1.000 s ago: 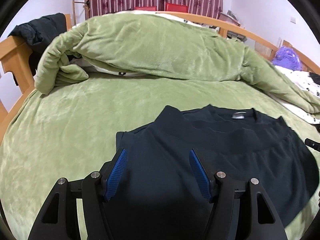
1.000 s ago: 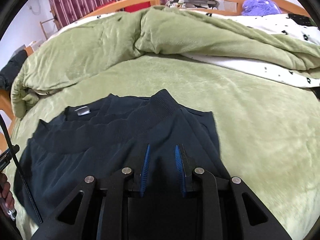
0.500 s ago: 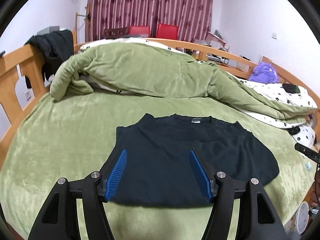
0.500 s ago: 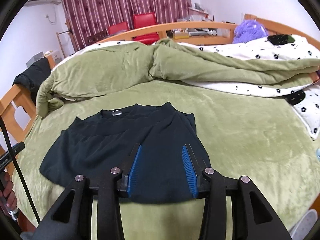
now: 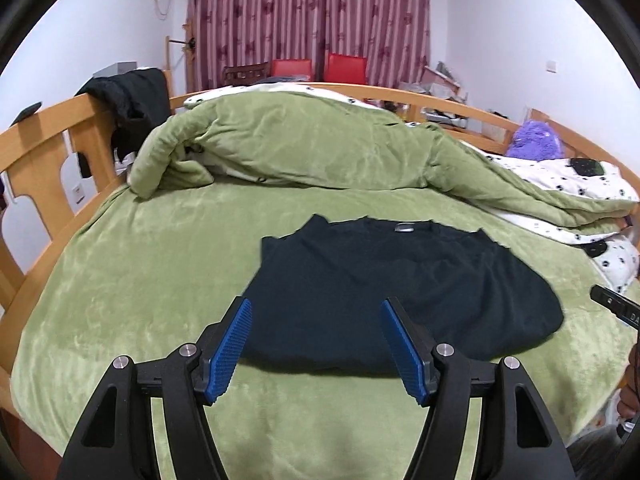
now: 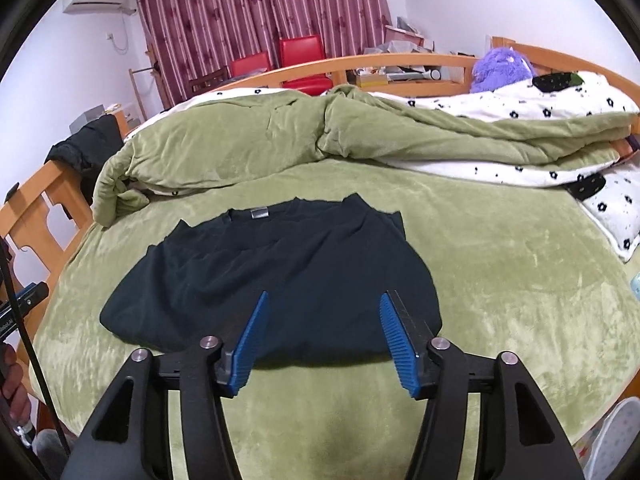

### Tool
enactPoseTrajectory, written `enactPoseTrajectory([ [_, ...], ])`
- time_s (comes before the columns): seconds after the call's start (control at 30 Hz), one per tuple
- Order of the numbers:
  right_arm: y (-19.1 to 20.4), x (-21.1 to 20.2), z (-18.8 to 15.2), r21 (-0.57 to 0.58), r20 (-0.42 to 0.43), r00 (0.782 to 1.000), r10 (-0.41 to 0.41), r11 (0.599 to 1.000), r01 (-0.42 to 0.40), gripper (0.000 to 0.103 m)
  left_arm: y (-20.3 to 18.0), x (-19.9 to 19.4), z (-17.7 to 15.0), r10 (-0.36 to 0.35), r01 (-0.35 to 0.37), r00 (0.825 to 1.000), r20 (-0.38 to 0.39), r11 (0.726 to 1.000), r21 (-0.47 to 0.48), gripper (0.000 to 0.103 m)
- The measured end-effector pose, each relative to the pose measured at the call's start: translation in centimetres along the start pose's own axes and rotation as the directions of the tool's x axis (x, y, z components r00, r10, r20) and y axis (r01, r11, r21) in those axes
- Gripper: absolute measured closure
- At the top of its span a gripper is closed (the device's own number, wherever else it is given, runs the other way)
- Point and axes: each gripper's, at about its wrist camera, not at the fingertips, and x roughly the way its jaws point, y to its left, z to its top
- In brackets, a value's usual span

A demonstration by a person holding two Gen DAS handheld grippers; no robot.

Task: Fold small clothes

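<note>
- Left gripper (image 5: 316,344) and right gripper (image 6: 322,342) are hovering wide apart, gripping nothing.
- Shirt (image 5: 400,288) is lying folded on the bed (image 5: 140,280); advise pinching both near corners evenly.

My left gripper (image 5: 316,344) and right gripper (image 6: 322,338) were matte black frames with silver screws. Each carried ribbed blue pads (image 5: 228,354). A thin black cable (image 6: 24,344) trailed beside them.
</note>
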Motion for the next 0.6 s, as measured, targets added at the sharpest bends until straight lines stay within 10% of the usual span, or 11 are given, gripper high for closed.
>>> enactPoseTrajectory([
  [0.37,-7.9,10.6,-3.3,0.075,-0.109,0.980,-0.167,0.982,0.175,0.044,6.7,11.5,-5.2,0.003,-0.020,0.992,-0.125,0.991,-0.132,0.038],
  [0.6,-10.4,15.5,-4.1,0.155,-0.145,0.984,-0.103,0.980,0.126,0.044,8.6,17.2,-6.7,-0.030,-0.004,0.982,-0.186,0.984,-0.180,0.038],
])
